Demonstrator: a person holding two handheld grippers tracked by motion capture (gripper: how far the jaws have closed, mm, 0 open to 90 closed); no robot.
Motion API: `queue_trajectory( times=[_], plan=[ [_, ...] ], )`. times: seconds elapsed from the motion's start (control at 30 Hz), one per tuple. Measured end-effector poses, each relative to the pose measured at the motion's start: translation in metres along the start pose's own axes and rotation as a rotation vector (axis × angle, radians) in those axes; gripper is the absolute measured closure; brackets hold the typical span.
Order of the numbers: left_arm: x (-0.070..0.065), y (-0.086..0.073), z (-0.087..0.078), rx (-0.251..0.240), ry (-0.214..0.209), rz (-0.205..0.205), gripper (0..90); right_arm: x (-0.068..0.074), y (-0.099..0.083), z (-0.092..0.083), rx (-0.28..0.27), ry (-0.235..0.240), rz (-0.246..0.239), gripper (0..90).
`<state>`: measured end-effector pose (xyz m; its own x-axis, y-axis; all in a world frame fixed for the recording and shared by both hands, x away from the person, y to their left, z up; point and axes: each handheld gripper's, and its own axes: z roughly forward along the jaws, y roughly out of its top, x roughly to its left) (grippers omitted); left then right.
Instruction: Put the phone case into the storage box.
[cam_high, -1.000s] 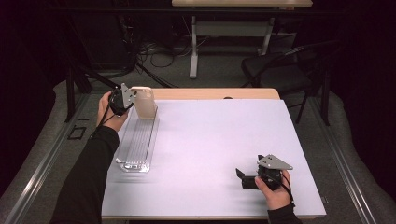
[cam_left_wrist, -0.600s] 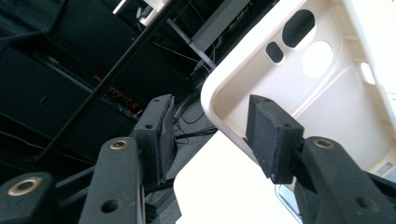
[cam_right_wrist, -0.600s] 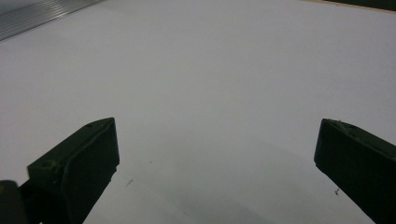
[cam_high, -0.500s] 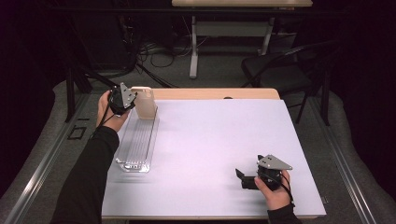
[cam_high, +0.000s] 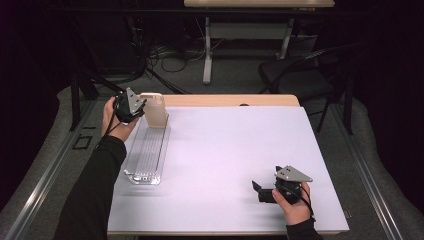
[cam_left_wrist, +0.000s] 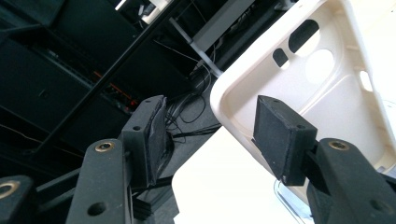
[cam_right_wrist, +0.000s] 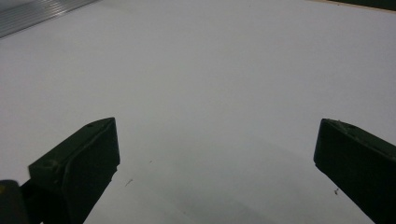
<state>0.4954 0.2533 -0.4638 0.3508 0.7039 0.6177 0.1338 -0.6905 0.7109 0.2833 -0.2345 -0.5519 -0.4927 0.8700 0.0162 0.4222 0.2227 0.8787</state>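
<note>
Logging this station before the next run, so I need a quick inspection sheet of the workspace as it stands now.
Surface: white tabletop with a wooden far edge, mostly bare.
Job's things: cream plastic phone case standing at the far end of a clear ribbed plastic tray.
Clutter: nothing seen.
Grippers: left gripper open, jaws astride the case's edge; right gripper open, low over bare table.
Cables: a black cable trails from each gripper; loose cables on the floor beyond.
Surroundings: dark room, black chair, another table's legs.
</note>
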Motion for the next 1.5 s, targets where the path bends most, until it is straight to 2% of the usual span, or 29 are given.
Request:
queue_trajectory(
  times=[0.03,0.17,0.27,0.5,0.67,0.87,1.03,1.07,1.3,1.4,1.43,1.47,1.5],
  plan=[
    [0.0,0.0,0.0,0.0,0.0,0.0,43.6,0.0,0.0,0.0,0.001,0.0,-0.001,0.1],
    [0.0,0.002,-0.002,0.033,-0.018,-0.042,43.6,0.0,0.0,0.0,0.001,0.0,-0.006,0.1],
    [0.0,0.003,-0.004,0.035,-0.037,-0.079,43.6,0.001,0.0,0.0,-0.001,0.001,-0.005,0.1],
    [0.002,0.004,-0.007,0.045,-0.073,-0.123,43.6,0.001,0.0,0.001,0.0,0.001,-0.006,0.1],
    [0.004,0.003,-0.008,0.051,-0.118,-0.168,43.8,0.001,0.001,0.0,-0.001,0.0,-0.008,0.1],
    [0.007,0.003,-0.012,0.056,-0.18,-0.25,45.4,0.0,0.001,0.0,-0.001,0.001,-0.008,0.2],
    [0.009,0.005,-0.017,0.078,-0.212,-0.295,46.5,0.001,0.001,0.0,-0.002,0.001,-0.011,0.3],
    [0.009,0.005,-0.018,0.079,-0.217,-0.309,46.5,0.001,0.001,0.0,-0.002,0.001,-0.012,0.3],
    [0.011,0.008,-0.023,0.078,-0.224,-0.337,46.3,0.001,0.001,0.0,-0.003,0.0,-0.01,0.3],
    [0.012,0.01,-0.028,0.075,-0.247,-0.396,44.7,0.001,0.001,0.0,-0.002,0.001,-0.012,0.4],
    [0.012,0.01,-0.028,0.075,-0.247,-0.396,43.6,0.001,0.001,0.0,-0.002,0.001,-0.014,0.3],
    [0.013,0.01,-0.029,0.08,-0.263,-0.42,42.8,0.001,0.001,0.0,-0.002,0.001,-0.014,0.4],
    [0.013,0.01,-0.03,0.081,-0.27,-0.427,41.5,0.002,0.001,0.0,-0.003,0.001,-0.014,0.4]
  ],
)
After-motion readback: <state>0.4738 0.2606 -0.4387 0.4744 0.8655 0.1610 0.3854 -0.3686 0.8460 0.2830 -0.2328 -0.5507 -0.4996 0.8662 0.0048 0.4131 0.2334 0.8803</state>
